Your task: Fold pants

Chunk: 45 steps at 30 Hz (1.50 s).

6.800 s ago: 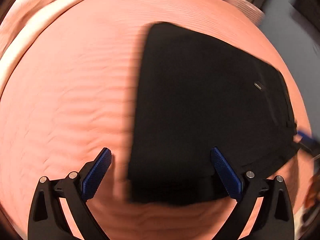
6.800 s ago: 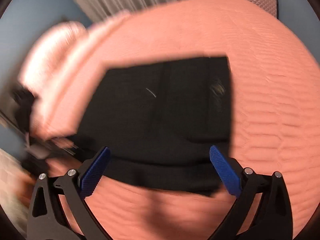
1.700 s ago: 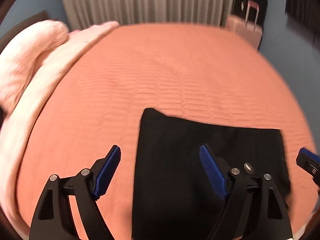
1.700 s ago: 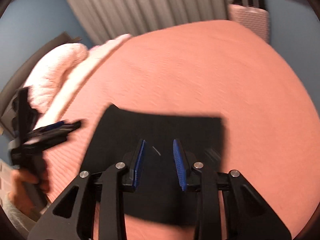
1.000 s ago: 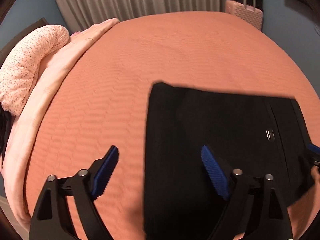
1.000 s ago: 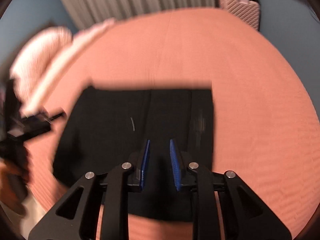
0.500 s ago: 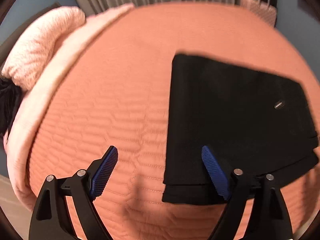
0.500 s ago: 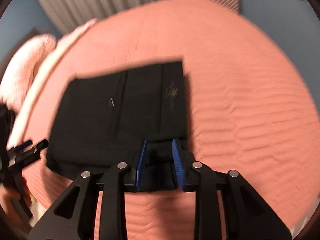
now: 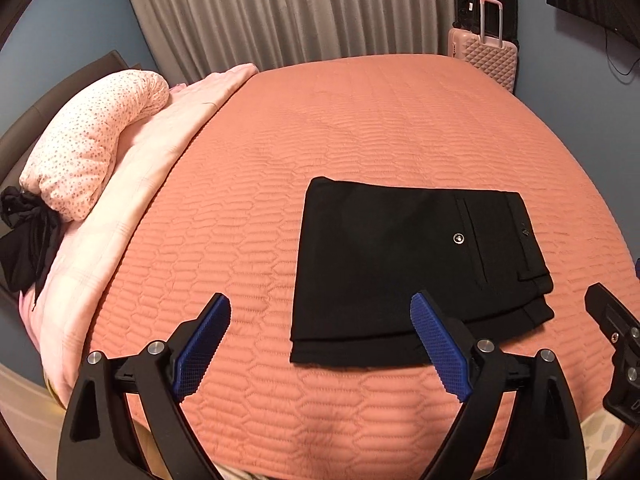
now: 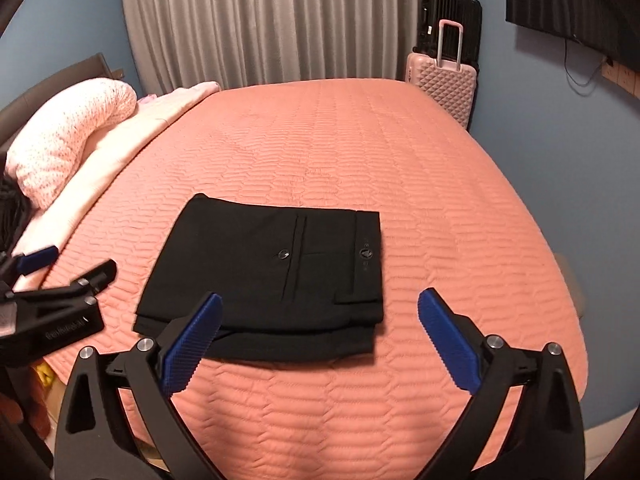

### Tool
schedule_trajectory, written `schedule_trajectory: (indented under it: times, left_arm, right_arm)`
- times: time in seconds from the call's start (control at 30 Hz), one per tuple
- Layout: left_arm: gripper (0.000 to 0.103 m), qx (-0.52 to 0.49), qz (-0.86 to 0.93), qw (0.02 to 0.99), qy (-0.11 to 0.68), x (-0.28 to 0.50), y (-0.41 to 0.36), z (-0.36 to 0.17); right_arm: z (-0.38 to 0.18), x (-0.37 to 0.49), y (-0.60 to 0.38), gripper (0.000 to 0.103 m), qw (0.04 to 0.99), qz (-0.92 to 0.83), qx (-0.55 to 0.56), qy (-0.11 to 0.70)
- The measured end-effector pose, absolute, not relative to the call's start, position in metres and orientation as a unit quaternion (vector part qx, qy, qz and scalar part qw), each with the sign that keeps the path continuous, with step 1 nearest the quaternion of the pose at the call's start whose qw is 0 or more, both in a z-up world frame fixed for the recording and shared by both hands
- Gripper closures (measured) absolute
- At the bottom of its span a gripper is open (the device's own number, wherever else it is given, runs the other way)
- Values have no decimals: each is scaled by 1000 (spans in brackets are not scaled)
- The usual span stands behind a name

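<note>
We are letting the right tongs [image 10: 318,344] spring apart: a second ago their blue pads were pinched almost together low over the near hem, and now the jaws are opening wide with nothing between them, only bedspread and the near edge of the cloth showing through the gap. The left tongs [image 9: 320,346] are released too, spread as they were a moment ago and gripping nothing. Both pairs are pulling back and up from the bed, so that the pants [image 10: 264,276], which filled the lower half of each view a second ago, are now lying whole in front of us. We are seeing them as a compact black rectangle on the near part of the salmon quilted bedspread [image 10: 360,152], waistband and back pocket button on the right, layered hems stepping out slightly along the near edge. Farther off, the pink pillow [image 9: 92,148] is sitting at the left head of the bed and the pink suitcase [image 10: 442,84] is standing at the far right corner. We are judging the fold to be finished, or nearly so; the uneven near hems might merit a last straightening.
</note>
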<state>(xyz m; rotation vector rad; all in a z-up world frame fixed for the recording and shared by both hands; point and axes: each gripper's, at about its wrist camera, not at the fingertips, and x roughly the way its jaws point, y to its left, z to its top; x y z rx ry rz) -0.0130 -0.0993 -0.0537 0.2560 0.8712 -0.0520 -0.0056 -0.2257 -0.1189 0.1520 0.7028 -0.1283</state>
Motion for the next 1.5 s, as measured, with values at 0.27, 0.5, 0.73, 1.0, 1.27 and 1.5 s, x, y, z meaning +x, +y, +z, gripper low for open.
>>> schedule_trajectory:
  times: [0.27, 0.5, 0.73, 1.0, 1.27, 1.5]
  left_arm:
    - [13, 112, -35, 891, 438, -24, -100, -61]
    - [13, 101, -28, 891, 442, -25, -97, -69]
    - [13, 110, -21, 887, 449, -12, -95, -81]
    - [13, 103, -31, 886, 450, 4, -94, -84]
    - [13, 89, -26, 887, 452, 17, -90, -85]
    - [13, 87, -26, 888, 451, 21, -92, -84]
  right_arm:
    - [-105, -28, -217, 5, 942, -73, 69, 321]
    - [-99, -31, -213, 5, 943, -66, 71, 320]
    - [-109, -17, -208, 5, 935, -67, 57, 342]
    - [-120, 4, -214, 5, 925, -71, 83, 363]
    - [-120, 11, -215, 5, 924, -67, 87, 366]
    - [-117, 11, -220, 5, 925, -68, 93, 363]
